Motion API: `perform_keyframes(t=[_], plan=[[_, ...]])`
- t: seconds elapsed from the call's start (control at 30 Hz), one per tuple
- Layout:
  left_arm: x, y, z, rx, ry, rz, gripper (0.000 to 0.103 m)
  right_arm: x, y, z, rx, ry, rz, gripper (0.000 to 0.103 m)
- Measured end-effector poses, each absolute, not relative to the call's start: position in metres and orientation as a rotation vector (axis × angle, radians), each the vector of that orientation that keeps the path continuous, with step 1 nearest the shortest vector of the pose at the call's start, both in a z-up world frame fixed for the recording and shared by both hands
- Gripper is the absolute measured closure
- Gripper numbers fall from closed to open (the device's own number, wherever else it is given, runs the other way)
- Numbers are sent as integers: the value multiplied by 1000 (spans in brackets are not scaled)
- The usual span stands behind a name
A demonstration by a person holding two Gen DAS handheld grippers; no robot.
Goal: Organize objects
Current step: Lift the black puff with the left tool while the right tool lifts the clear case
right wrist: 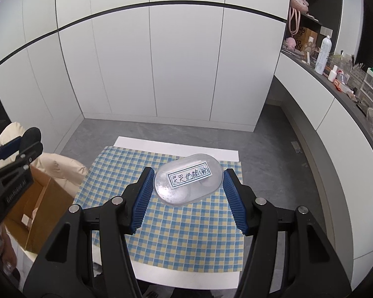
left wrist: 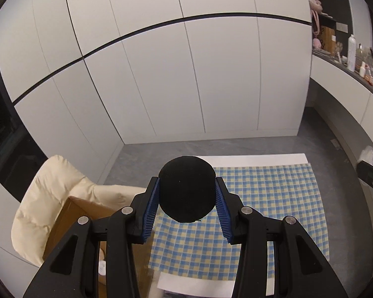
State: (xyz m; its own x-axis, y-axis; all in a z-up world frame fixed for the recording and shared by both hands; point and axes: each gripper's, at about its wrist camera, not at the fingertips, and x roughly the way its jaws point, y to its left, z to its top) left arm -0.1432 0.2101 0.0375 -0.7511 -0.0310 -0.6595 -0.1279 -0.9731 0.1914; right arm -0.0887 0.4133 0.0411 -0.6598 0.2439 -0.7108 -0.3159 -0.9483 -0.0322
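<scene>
My left gripper is shut on a black round object, its blue pads pressing both sides, above the left edge of the blue-and-yellow checked cloth. In the right wrist view the left gripper hangs over an open cardboard box with the black round object in it. My right gripper is shut on a clear oval plastic container bearing a handwritten label, held above the checked cloth.
The cardboard box rests on a cream cushioned seat left of the white table. White cabinet doors stand behind. A curved counter on the right carries bottles and small items. Grey floor lies between.
</scene>
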Motion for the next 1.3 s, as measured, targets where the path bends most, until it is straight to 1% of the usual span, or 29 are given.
perform_keyframes(t=[0.2,0.4,0.57,0.77,1.3], plan=[[-111,207,37,-1066,364,2885,60,-63,396,43,-1075,123,2620,43],[-78,196,45,-1017,294,2890,60,-34,380,41,-1067,121,2636,43],[-54,191,42,-1016,276,2873,60,-6,369,37,-1059,136,2647,43],[-20,183,39,-980,296,2920,60,26,361,24,-1075,170,2647,43],[39,160,27,-998,234,2865,59,97,338,-9,-1133,260,2657,43]])
